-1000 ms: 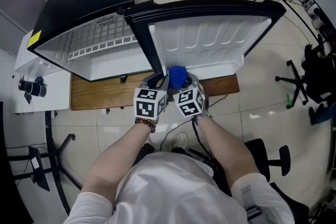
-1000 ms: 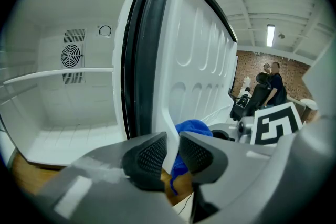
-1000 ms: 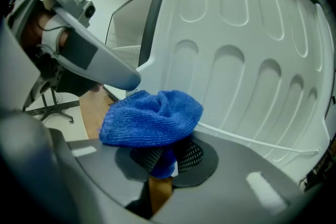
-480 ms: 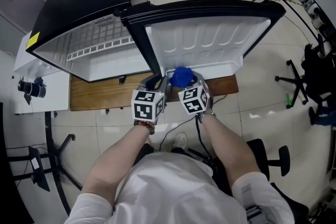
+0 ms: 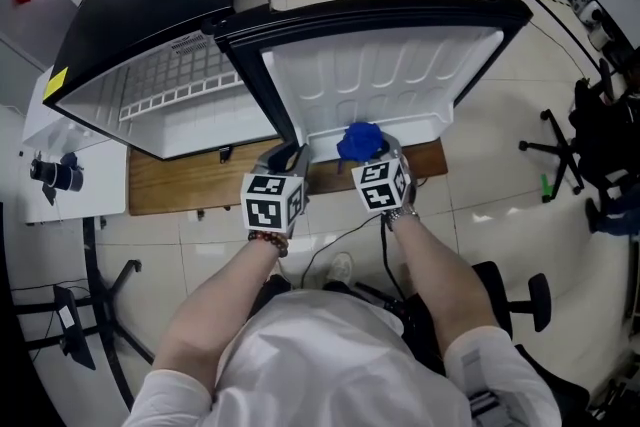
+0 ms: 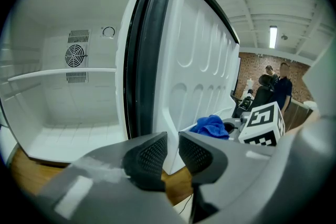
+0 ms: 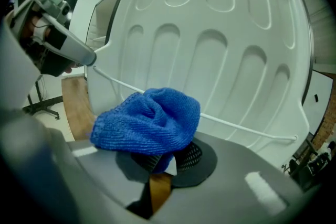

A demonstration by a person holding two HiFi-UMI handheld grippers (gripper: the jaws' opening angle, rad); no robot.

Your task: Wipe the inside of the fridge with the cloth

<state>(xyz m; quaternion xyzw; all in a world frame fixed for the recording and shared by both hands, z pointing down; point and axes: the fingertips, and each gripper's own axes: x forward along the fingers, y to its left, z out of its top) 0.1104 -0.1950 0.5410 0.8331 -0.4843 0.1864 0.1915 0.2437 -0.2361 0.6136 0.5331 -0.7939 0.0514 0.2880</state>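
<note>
Squeezing tighter on a crumpled blue knitted cloth (image 7: 149, 119), the right gripper (image 7: 167, 157) faced the white moulded fridge door (image 7: 210, 34); the left gripper (image 6: 173, 152) held nothing, jaws slightly apart.

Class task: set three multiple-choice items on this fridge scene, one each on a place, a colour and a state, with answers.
1. Where is the cloth? A in the right gripper; B on the fridge shelf; C on the floor.
2. Its colour? A red; B blue; C white.
3. The fridge door is: A shut; B open; C missing.
Answers: 1 A, the jaws, just closing further, pinch it; 2 B, plainly blue; 3 B, its white inner panel shows.
</note>
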